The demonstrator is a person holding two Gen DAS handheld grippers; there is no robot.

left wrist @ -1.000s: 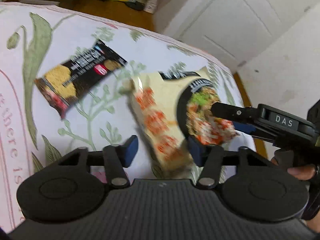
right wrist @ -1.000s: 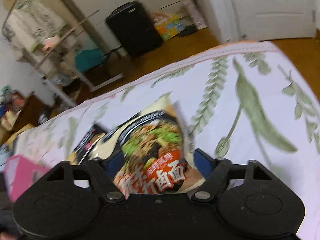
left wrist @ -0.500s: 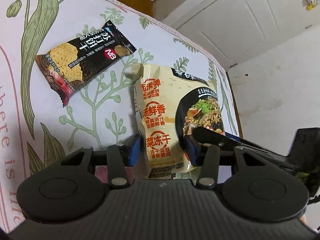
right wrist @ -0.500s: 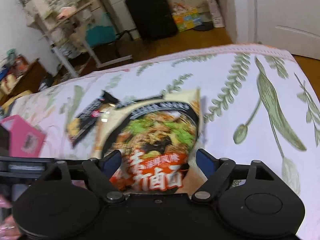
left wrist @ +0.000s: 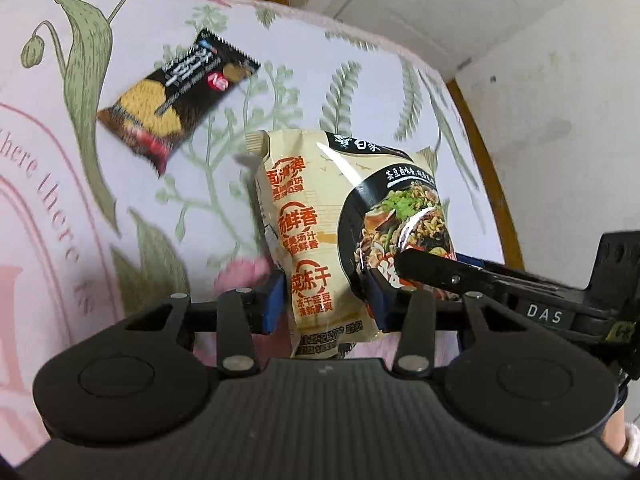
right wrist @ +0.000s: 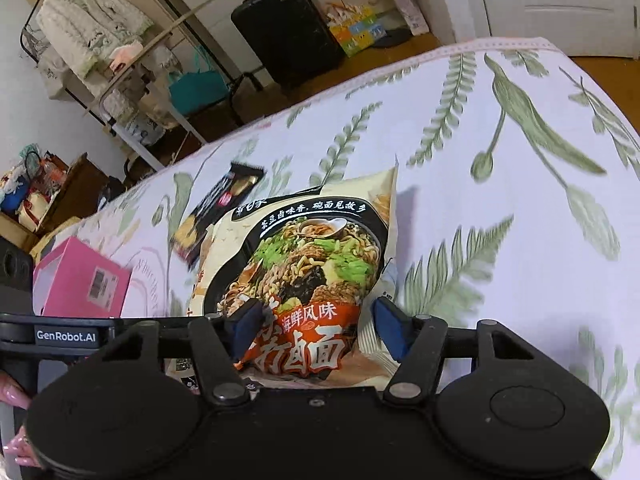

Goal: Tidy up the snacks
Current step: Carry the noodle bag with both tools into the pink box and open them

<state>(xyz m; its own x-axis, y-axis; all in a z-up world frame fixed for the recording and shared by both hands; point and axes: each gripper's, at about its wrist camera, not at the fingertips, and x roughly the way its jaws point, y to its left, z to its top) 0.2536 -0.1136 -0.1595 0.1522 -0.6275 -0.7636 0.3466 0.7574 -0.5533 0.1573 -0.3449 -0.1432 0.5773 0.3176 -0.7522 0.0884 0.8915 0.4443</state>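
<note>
A cream instant-noodle packet (left wrist: 320,248) with a bowl picture is held above the floral bedsheet. My left gripper (left wrist: 326,300) is shut on its lower left part. My right gripper (right wrist: 316,332) grips its bottom right edge, and its black fingers (left wrist: 440,276) reach in from the right in the left wrist view. The packet also fills the middle of the right wrist view (right wrist: 308,264). A black cracker packet (left wrist: 176,100) lies flat on the sheet at the upper left, also seen in the right wrist view (right wrist: 216,208).
A pink box (right wrist: 80,280) sits on the bed to the left. The bed's edge (left wrist: 480,140) runs along the right, with wooden floor and a white wall beyond. A black suitcase (right wrist: 284,32) and a clothes rack (right wrist: 100,40) stand past the bed.
The noodle packet has lifted and shifted slightly right with both grippers on it. The left gripper's fingers have closed in on the packet. The cracker packet stays where it lay.
</note>
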